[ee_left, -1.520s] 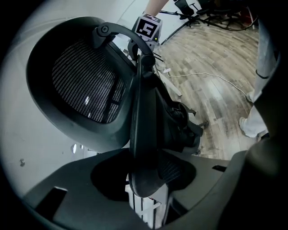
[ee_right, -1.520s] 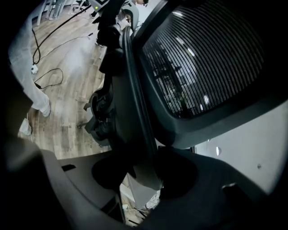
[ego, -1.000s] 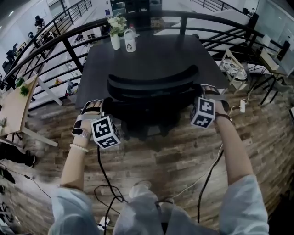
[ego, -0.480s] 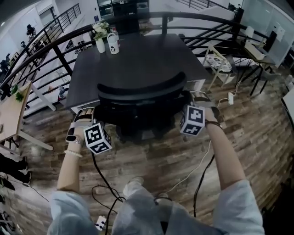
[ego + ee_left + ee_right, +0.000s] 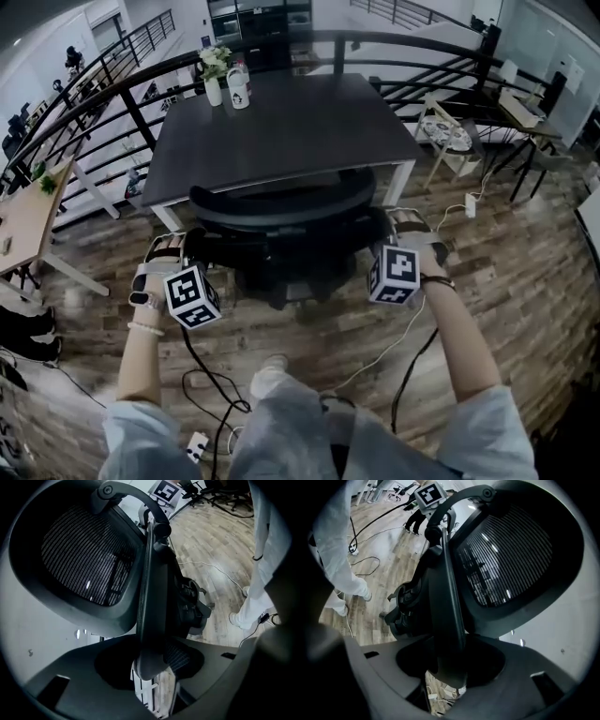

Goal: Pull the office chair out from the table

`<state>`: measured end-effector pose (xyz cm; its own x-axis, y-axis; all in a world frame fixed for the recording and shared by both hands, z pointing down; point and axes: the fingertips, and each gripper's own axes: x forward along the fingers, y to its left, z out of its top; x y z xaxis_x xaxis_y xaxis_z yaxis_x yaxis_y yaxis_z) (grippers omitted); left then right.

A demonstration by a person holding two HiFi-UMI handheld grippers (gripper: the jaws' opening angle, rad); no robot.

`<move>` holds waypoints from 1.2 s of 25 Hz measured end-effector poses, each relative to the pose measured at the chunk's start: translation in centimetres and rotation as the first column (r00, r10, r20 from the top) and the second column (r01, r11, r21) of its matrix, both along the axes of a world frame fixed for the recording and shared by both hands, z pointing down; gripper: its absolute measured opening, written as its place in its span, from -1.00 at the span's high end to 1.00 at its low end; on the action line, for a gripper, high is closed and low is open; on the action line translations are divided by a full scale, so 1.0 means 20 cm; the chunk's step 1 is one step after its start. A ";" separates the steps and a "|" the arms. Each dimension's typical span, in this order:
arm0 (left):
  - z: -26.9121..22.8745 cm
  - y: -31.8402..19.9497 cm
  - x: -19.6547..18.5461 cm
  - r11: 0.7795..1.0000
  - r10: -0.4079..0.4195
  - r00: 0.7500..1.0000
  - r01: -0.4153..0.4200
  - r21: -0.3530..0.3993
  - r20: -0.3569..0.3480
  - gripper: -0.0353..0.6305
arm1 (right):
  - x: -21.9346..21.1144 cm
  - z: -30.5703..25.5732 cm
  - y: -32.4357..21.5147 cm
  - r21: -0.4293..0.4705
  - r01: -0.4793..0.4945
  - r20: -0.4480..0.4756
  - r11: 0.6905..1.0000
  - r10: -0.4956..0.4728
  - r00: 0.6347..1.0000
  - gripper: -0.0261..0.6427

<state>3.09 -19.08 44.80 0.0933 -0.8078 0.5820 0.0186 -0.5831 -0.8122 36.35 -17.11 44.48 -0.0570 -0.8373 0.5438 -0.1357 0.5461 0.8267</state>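
Observation:
A black mesh-backed office chair stands at the near edge of the dark table, its backrest just off the tabletop. My left gripper is shut on the chair's left armrest, which runs down between the jaws in the left gripper view, where the gripper fills the bottom. My right gripper is shut on the right armrest, and that gripper shows the same hold. The mesh back rises beside each armrest.
A vase of flowers and a white bottle stand at the table's far left corner. A black railing curves behind the table. Cables trail over the wooden floor by my feet. A wooden table is at left, a folding chair at right.
The chair has rolled back toward me with both grippers on its armrests. Its backrest, earlier over the tabletop, now sits at the table's near edge, and the table's front legs show.

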 end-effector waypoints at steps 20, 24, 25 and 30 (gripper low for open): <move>-0.02 0.86 -0.14 0.994 -0.060 0.997 0.064 0.086 -0.048 0.29 | -0.16 0.01 0.68 0.016 0.123 -0.029 0.992 -0.122 0.992 0.37; -0.02 0.93 -0.16 0.992 -0.072 0.996 0.077 0.099 -0.057 0.29 | -0.18 0.00 0.74 0.019 0.129 -0.032 0.991 -0.129 0.991 0.37; -0.01 0.94 -0.17 0.991 -0.076 0.995 0.082 0.104 -0.059 0.29 | -0.18 0.00 0.75 0.019 0.134 -0.034 0.991 -0.133 0.990 0.37; -0.01 0.95 -0.17 0.979 -0.126 0.986 0.141 0.145 -0.111 0.26 | -0.18 0.00 0.78 0.027 0.147 -0.047 0.989 -0.145 0.988 0.36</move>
